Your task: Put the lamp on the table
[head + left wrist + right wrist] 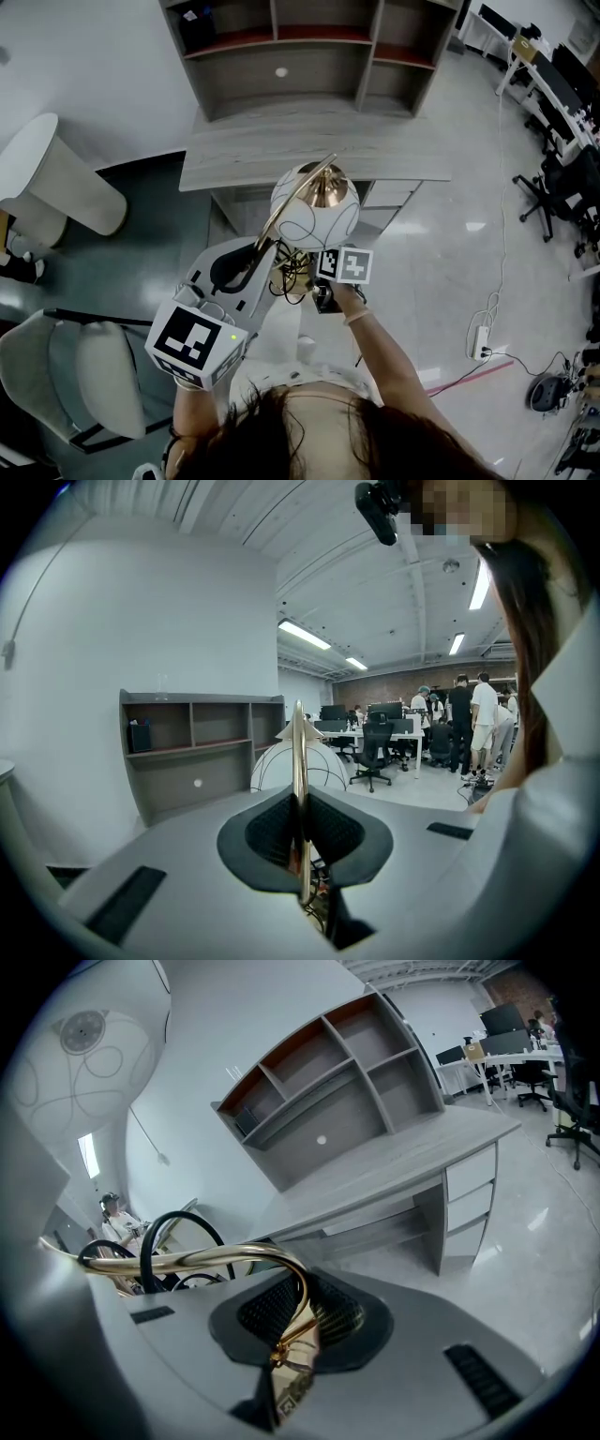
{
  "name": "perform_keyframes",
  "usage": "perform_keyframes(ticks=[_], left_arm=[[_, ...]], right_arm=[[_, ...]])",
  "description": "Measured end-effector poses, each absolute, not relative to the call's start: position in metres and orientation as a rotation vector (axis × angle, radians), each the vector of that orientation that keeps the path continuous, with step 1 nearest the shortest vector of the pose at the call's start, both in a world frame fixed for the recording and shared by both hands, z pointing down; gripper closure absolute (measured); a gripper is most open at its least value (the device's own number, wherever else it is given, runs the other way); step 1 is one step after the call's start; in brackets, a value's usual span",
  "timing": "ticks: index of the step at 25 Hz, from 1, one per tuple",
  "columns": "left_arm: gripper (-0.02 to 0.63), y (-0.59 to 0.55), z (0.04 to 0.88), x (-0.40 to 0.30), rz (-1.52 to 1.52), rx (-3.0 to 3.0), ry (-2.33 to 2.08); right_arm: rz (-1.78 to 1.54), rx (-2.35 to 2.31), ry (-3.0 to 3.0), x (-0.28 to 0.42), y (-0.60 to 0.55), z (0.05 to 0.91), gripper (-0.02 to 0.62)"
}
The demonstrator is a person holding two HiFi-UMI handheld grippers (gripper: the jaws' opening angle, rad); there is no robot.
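Grippers hold the lamp (314,211) up in the air, in front of the grey table (394,155) and not touching it. The left gripper (246,261) pinches the lamp's thin gold rod (298,761), with its two dark pads pressed on it from both sides. The right gripper (314,281) pinches the bent gold tube (225,1258) low on the lamp, and its pads are tight on it too. The round shade (89,1063) sits higher than both grippers, on the side nearer the table.

From the head view the right gripper's jaws are hard to see, because the shade and the marker cube (345,264) cover them. The bottom of the lamp is hidden there as well. A black cord (173,1232) loops beside the gold tube, and I cannot tell where it ends.

The shade is a white ball with thin curly lines and a shiny gold cap (325,192). The rod and tube are smooth and shiny. The pads are black with tiny bumps. The table top is flat, pale grey wood, and a shelf (309,56) with open boxes stands at its back.
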State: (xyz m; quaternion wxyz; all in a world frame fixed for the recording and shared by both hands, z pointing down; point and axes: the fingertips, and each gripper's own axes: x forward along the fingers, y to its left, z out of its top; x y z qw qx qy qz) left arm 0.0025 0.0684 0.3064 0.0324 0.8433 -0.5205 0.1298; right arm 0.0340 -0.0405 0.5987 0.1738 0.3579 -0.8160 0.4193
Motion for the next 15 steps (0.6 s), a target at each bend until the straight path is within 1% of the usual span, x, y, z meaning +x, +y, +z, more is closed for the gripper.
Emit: perform_keyframes(ticks=[6,15], left_arm=[[0.584,0.034,0.307,-0.016,0.392,2.593,-1.604],[0.584,-0.013,0.298,-0.038,0.392,2.602,-1.589]], right_arm=[[1.203,1.001,-2.287,0.015,-0.072,0.605,0.544],[1.157,1.027,-2.337,-0.008,-0.126,0.585,0.545]])
